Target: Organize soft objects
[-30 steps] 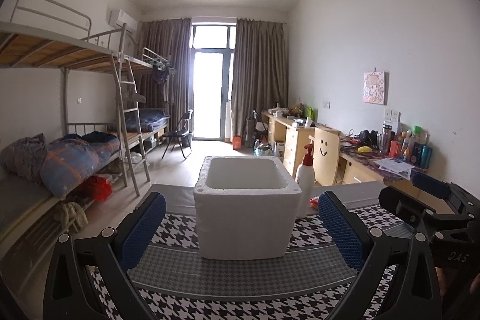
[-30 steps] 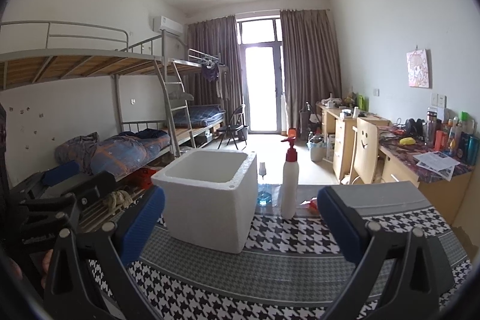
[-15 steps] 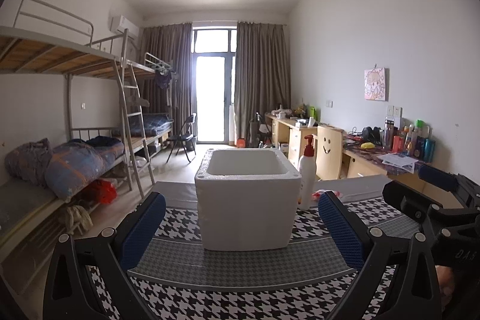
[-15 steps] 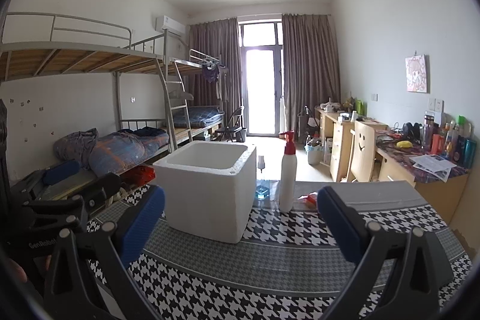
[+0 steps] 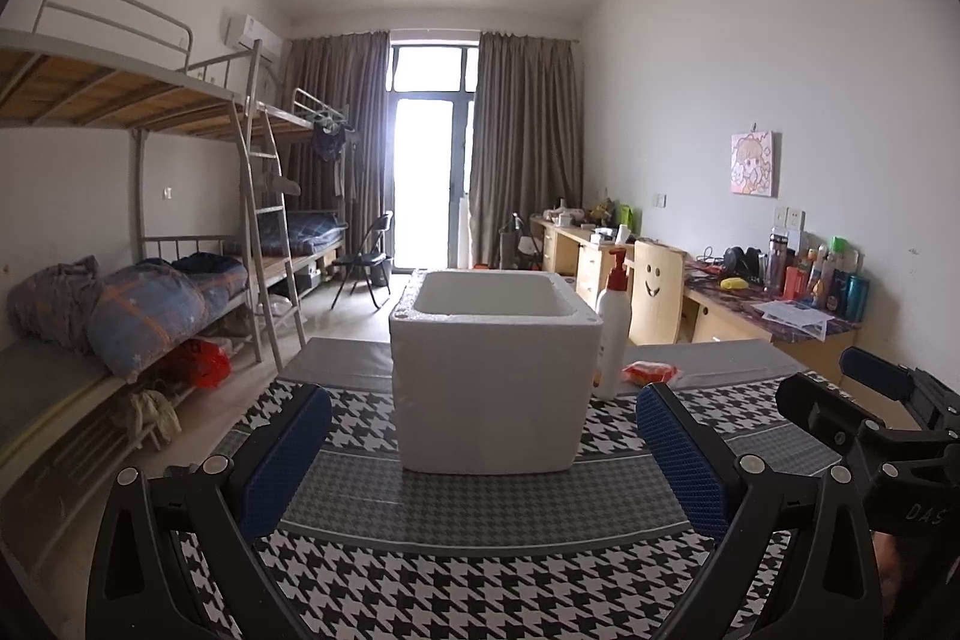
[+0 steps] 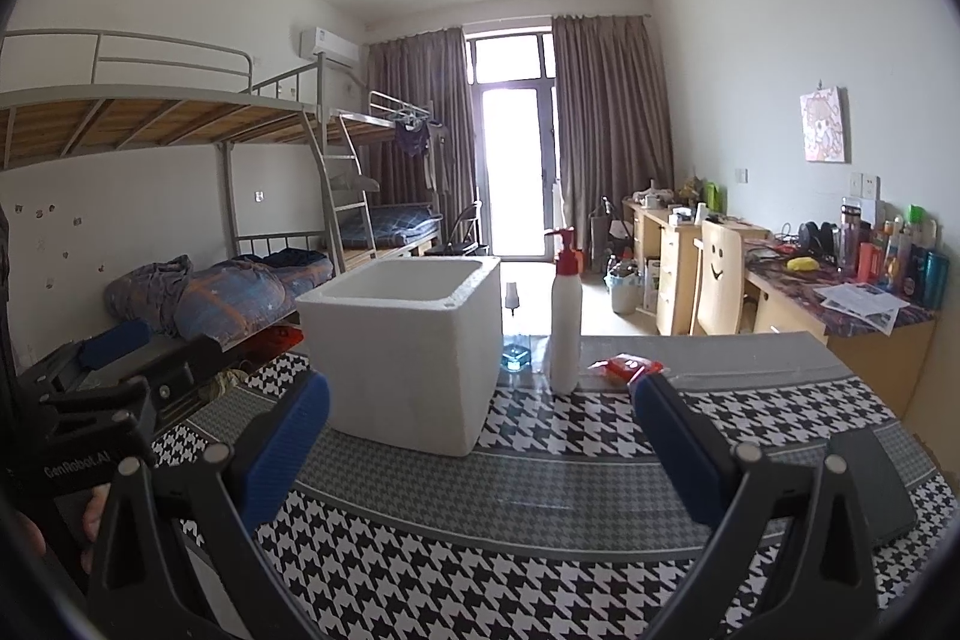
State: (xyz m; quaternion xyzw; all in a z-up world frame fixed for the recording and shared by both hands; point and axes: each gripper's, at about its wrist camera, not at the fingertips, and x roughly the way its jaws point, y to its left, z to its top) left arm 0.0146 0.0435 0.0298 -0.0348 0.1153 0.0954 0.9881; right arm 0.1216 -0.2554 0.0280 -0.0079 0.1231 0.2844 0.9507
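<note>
Now | left claw (image 5: 483, 451) agape, empty | right claw (image 6: 480, 445) agape, empty | foam box (image 5: 493, 370) ahead

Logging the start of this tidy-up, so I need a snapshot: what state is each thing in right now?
Foam box: upright, lid off.
Pump bottle: upright beside box.
Red packet: flat on table.
Left hand-held gripper: open, empty.
Right hand-held gripper: open, empty.
</note>
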